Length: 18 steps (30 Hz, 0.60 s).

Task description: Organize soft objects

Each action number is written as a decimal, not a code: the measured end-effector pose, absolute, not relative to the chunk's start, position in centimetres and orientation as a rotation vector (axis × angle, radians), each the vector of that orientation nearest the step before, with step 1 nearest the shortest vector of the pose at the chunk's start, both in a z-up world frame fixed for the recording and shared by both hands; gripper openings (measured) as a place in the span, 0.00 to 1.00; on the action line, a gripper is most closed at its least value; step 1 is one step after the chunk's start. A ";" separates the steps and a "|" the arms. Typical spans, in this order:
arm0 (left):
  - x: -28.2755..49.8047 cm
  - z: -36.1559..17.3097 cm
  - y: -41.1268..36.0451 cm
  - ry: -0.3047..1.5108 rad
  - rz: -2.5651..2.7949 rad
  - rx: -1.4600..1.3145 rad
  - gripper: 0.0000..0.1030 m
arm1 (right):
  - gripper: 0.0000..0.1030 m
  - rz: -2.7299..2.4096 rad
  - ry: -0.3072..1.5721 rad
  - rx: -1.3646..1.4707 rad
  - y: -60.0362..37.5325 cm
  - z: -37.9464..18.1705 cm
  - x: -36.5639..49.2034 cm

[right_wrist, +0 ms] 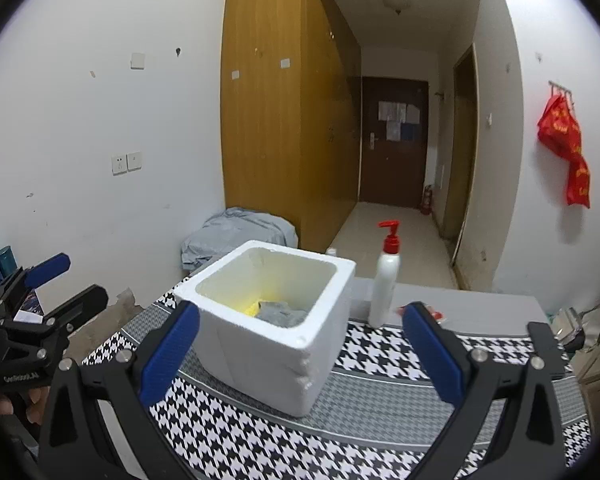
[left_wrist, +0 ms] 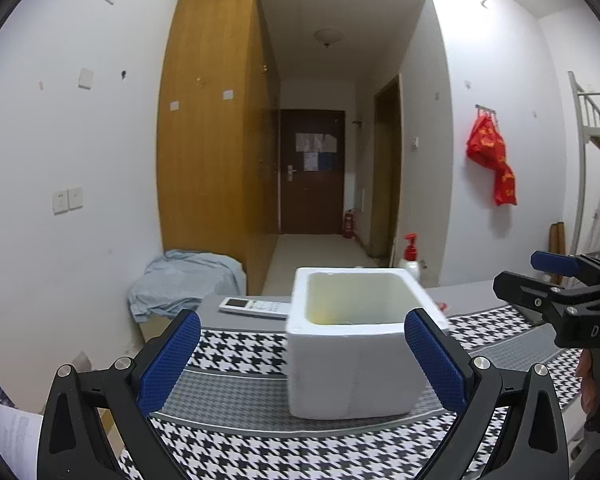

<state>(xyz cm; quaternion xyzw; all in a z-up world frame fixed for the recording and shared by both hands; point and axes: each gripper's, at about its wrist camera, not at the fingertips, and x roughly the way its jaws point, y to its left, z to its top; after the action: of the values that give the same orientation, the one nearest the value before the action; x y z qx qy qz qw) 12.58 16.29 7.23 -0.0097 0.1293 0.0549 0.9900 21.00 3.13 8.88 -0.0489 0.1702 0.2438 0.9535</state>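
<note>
A white foam box (right_wrist: pixel 260 356) stands on the houndstooth cloth (right_wrist: pixel 380 432) that covers the table. Inside it lie a yellow soft thing (right_wrist: pixel 251 307) and a grey cloth (right_wrist: pixel 281 315). From the left wrist view only a yellowish patch shows in the foam box (left_wrist: pixel 340 368). My right gripper (right_wrist: pixel 302 354) is open just short of the box, nothing between its blue pads (right_wrist: pixel 172 354). My left gripper (left_wrist: pixel 303 360) is open too, in front of the box and empty. Each gripper shows in the other's view: the right gripper (left_wrist: pixel 518 270) at the right edge, the left gripper (right_wrist: pixel 86 276) at the left edge.
A white pump bottle with a red head (right_wrist: pixel 385 280) stands behind the box to the right. A white remote control (left_wrist: pixel 256 307) lies behind the box to the left. A blue-grey cloth (left_wrist: pixel 184 284) covers something low beside a wooden wardrobe (left_wrist: pixel 212 120). A red bag (right_wrist: pixel 566 140) hangs on the right wall.
</note>
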 end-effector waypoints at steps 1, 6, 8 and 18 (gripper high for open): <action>12.4 7.3 15.9 0.257 0.107 -0.015 0.99 | 1.00 0.494 0.342 -0.096 2.9 8.9 20.7; 10.8 7.9 14.1 0.234 0.089 -0.003 0.99 | 1.00 0.489 0.315 -0.089 1.1 8.9 18.7; 10.3 8.0 13.4 0.227 0.079 0.001 0.99 | 1.00 0.487 0.306 -0.077 0.4 8.6 17.9; 9.0 6.9 12.3 0.214 0.082 -0.014 0.99 | 1.00 0.484 0.278 -0.047 -1.3 6.2 16.0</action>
<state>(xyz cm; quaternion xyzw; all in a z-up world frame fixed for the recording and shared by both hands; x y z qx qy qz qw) 8.95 12.25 6.92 -0.0068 0.1067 0.0408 0.9934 16.02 -1.34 6.23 -0.0232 0.1371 0.2390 0.9610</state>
